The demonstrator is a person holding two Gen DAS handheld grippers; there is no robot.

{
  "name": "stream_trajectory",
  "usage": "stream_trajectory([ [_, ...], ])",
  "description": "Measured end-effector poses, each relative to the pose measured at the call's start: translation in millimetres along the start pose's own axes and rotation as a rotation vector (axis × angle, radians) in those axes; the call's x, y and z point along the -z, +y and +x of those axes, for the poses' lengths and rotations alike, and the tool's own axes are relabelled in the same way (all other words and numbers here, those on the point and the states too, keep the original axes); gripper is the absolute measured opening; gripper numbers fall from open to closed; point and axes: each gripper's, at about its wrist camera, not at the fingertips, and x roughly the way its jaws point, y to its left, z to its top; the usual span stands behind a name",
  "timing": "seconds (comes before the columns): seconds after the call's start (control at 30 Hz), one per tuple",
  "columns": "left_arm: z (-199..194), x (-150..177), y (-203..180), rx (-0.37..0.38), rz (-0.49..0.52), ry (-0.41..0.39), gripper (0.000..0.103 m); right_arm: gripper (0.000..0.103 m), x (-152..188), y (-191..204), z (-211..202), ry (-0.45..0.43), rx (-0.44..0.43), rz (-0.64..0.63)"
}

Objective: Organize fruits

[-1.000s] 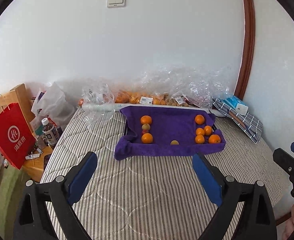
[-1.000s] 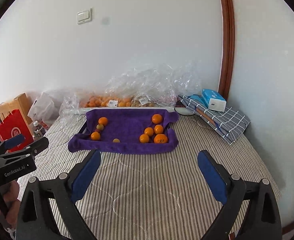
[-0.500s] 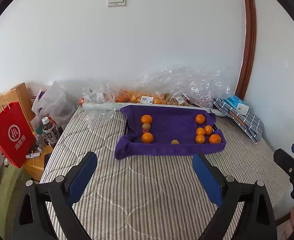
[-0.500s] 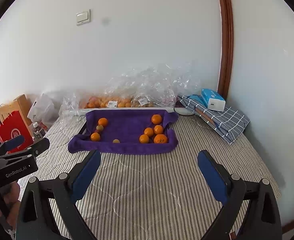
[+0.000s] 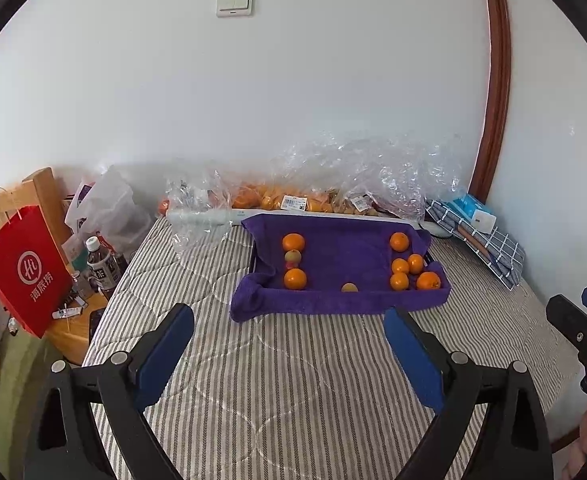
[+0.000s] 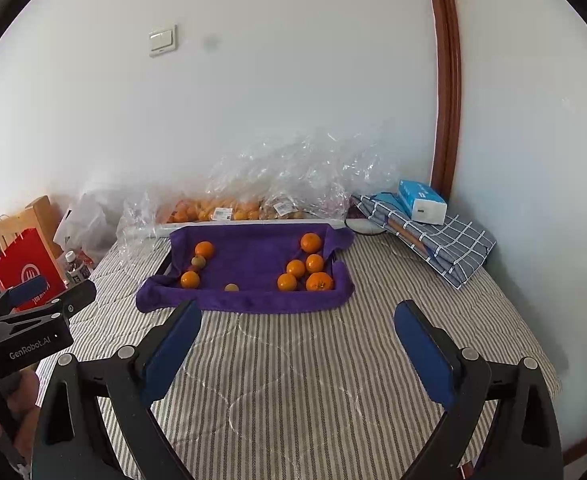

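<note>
A tray lined with a purple towel [image 5: 341, 304] [image 6: 253, 302] sits on the striped bed. On its left side lie two oranges [image 5: 294, 279] [image 6: 190, 279] with a small reddish-green fruit [image 5: 293, 257] between them. A small brownish fruit [image 5: 349, 287] [image 6: 231, 287] lies at the front middle. Several oranges [image 5: 409, 270] [image 6: 305, 270] cluster on the right. My left gripper [image 5: 289, 344] is open and empty, well short of the tray. My right gripper [image 6: 297, 336] is open and empty, also short of the tray.
Clear plastic bags of oranges [image 5: 293, 200] [image 6: 229, 212] lie against the wall behind the tray. A folded checked cloth with a tissue pack [image 5: 477, 224] [image 6: 425, 216] is at the right. A red paper bag [image 5: 25, 268] and bottles [image 5: 101, 268] stand left, off the bed edge.
Both views have crept slightly; the fruits and tray have not moved. Both grippers stay open.
</note>
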Motion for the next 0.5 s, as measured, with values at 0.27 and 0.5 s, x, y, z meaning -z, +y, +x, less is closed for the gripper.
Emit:
stream_trajectory([
  [0.27, -2.0, -0.3, 0.4, 0.003, -0.005, -0.001, 0.096, 0.096, -0.1, 2.0, -1.5, -0.003, 0.002, 0.001],
  [0.5, -2.7, -0.2, 0.9, 0.007, -0.001, -0.003, 0.096, 0.096, 1.0, 1.6, -2.7, -0.004, 0.001, 0.006],
])
